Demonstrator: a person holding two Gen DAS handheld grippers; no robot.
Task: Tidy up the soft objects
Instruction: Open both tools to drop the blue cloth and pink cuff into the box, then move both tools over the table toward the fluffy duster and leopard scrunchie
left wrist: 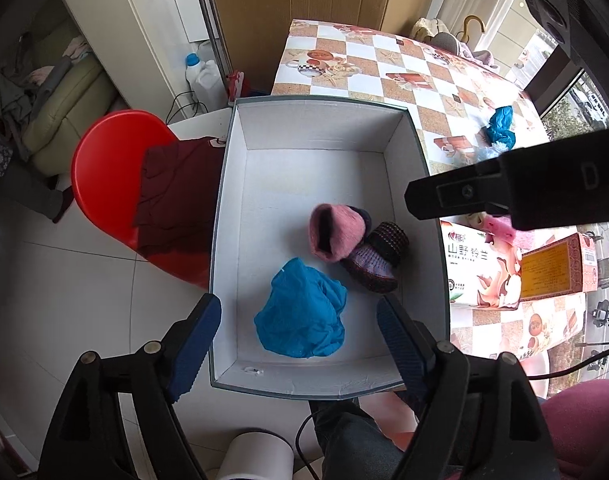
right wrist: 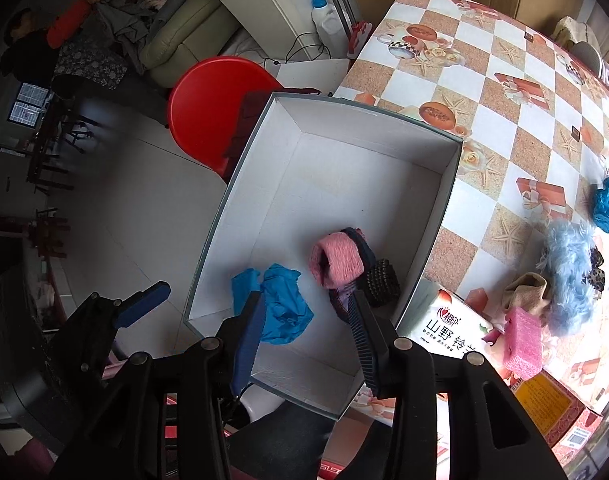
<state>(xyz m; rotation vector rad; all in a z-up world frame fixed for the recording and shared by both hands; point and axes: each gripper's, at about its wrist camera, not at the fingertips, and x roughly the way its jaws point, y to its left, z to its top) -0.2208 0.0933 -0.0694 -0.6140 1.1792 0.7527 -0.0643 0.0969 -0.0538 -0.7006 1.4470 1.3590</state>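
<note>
Both tools [left wrist: 298, 344] [right wrist: 306, 334] hang open over white box [left wrist: 324, 128] beside checkered table [left wrist: 384, 68].

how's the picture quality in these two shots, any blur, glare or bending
Left wrist view: sharp on the white box and blue cloth; fisheye bows the box rim; window at right blown out. Right wrist view: checked tablecloth bright, room at left dim and soft, corners vignetted black.

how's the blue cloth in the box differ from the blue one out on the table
The blue cloth in the box lies inside the white box; the blue cloth on the table sits out on the checkered tablecloth. The boxed one is spread wide, the other bunched upright. Both are the same blue, crumpled fabric.
</note>
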